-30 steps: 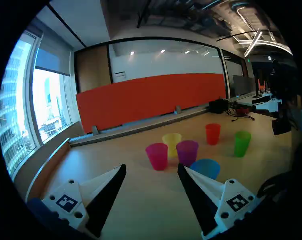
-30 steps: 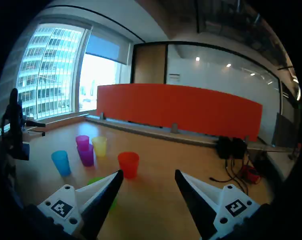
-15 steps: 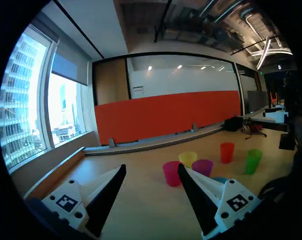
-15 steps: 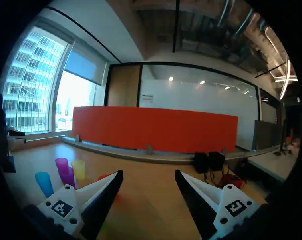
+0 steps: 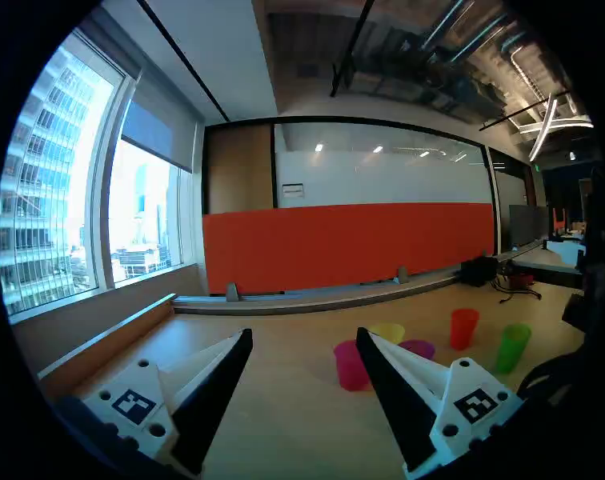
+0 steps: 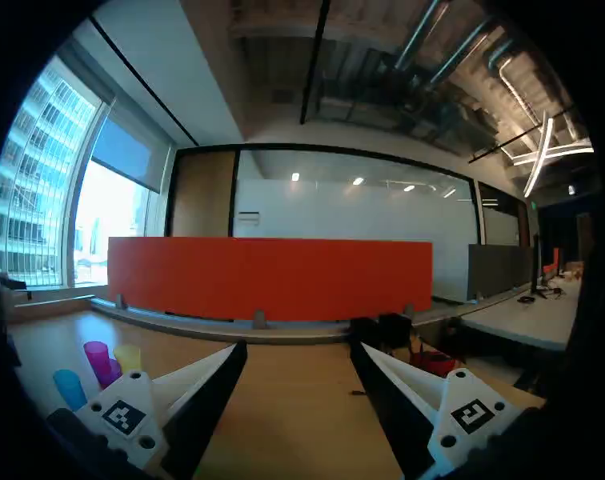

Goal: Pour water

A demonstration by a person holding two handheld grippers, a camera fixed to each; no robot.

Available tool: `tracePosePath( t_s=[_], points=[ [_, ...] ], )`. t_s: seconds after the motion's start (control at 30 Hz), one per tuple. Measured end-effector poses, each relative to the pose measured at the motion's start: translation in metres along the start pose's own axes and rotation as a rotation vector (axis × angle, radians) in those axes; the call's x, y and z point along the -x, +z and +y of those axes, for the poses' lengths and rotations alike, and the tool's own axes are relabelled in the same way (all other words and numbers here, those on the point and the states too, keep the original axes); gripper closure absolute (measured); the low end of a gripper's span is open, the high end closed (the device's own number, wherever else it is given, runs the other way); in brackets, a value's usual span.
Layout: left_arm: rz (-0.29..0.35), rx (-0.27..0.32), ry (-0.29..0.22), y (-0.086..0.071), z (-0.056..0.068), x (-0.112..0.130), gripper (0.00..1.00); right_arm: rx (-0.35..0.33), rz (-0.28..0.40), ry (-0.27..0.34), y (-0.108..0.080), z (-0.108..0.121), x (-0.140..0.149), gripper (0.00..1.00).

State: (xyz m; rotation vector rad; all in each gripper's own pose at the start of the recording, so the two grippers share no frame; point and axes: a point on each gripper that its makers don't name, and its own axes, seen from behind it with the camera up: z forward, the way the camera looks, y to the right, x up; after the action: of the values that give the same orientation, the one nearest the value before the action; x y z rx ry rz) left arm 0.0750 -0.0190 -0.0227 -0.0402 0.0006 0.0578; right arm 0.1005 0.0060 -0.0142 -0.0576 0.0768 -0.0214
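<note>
Far at the left of the left gripper view a tall window (image 5: 54, 224) glows bright, and an orange partition (image 5: 350, 244) runs across mid-frame behind the wooden desk (image 5: 302, 416). The left gripper (image 5: 302, 332) is released, fingers spread with nothing between them. Right of centre on the desk stand a pink cup (image 5: 349, 366), a yellow cup (image 5: 388, 330) and a purple cup (image 5: 421, 348) close together, partly behind the right-hand finger, then a red cup (image 5: 463, 328) and a green cup (image 5: 513, 346) toward the right edge. In the right gripper view a blue cup (image 6: 69, 388) stands at lower left, the pink, purple and yellow cups just right of it; the right gripper (image 6: 297, 346) is likewise spread wide and empty above the desk
</note>
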Motion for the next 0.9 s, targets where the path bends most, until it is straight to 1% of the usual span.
tracePosePath(
  t_s=[0.2, 0.37, 0.47, 0.57, 0.7, 0.9],
  points=[
    [-0.001, -0.039, 0.041, 0.007, -0.007, 0.010, 0.04, 0.016, 0.001, 0.003, -0.004, 0.002, -0.002, 0.00],
    [0.013, -0.058, 0.071, 0.012, -0.007, 0.015, 0.04, 0.026, 0.002, 0.005, -0.006, 0.005, -0.002, 0.00],
    [0.025, -0.067, 0.078, 0.014, -0.007, 0.018, 0.04, 0.032, 0.000, 0.007, -0.007, 0.005, -0.004, 0.00],
    [0.034, -0.072, 0.067, 0.016, -0.006, 0.023, 0.04, 0.036, 0.003, 0.011, -0.008, 0.005, -0.007, 0.00],
    [0.039, -0.075, 0.032, 0.019, -0.005, 0.032, 0.04, 0.039, 0.006, 0.016, -0.007, 0.003, -0.009, 0.00],
    [0.039, -0.076, -0.013, 0.021, -0.006, 0.046, 0.04, 0.038, -0.007, 0.019, -0.007, 0.000, -0.010, 0.00]
  ],
)
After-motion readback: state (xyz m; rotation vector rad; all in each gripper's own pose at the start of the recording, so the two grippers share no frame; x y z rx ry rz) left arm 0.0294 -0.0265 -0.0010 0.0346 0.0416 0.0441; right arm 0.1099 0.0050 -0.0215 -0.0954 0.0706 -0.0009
